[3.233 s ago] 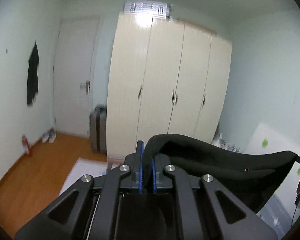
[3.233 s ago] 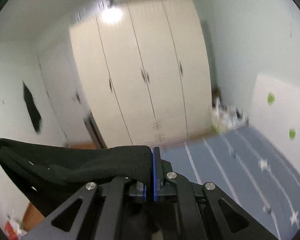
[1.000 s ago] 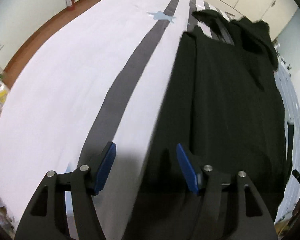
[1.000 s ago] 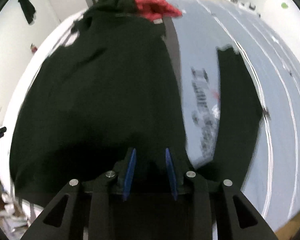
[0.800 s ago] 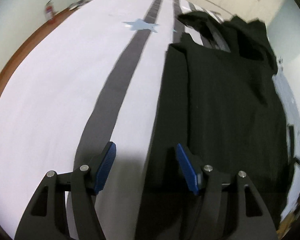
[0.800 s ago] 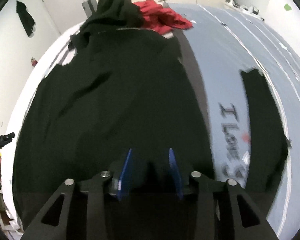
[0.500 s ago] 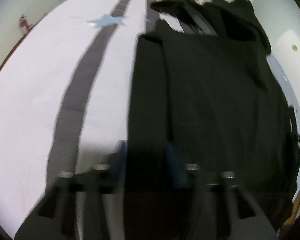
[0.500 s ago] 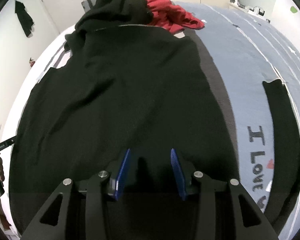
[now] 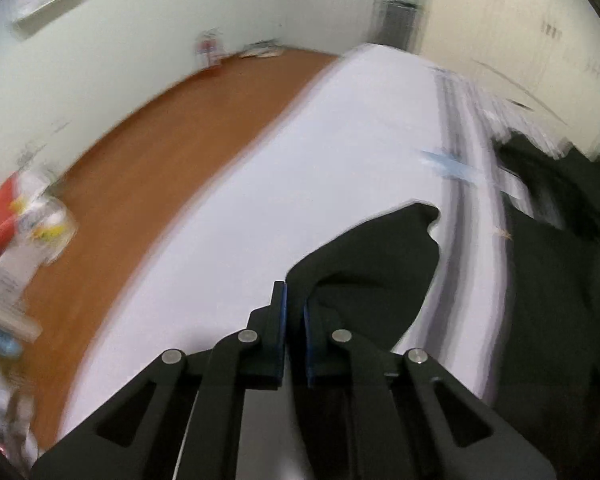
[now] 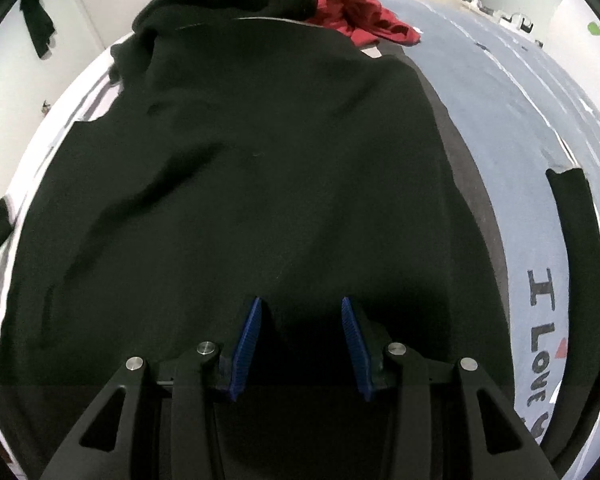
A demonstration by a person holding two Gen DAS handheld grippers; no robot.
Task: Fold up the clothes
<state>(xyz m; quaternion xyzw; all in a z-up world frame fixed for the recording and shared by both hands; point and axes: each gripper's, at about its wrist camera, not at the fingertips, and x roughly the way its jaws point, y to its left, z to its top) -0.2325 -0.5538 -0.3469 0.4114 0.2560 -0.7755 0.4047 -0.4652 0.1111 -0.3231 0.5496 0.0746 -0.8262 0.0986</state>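
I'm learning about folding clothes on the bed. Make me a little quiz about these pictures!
1. True or false: the left gripper is pinching black cloth.
2. What colour is the crumpled garment lying past the black garment?
A. red
B. yellow
C. green
3. Fill in: the right gripper has its fingers ____ above the black garment.

Key:
1. true
2. A
3. open
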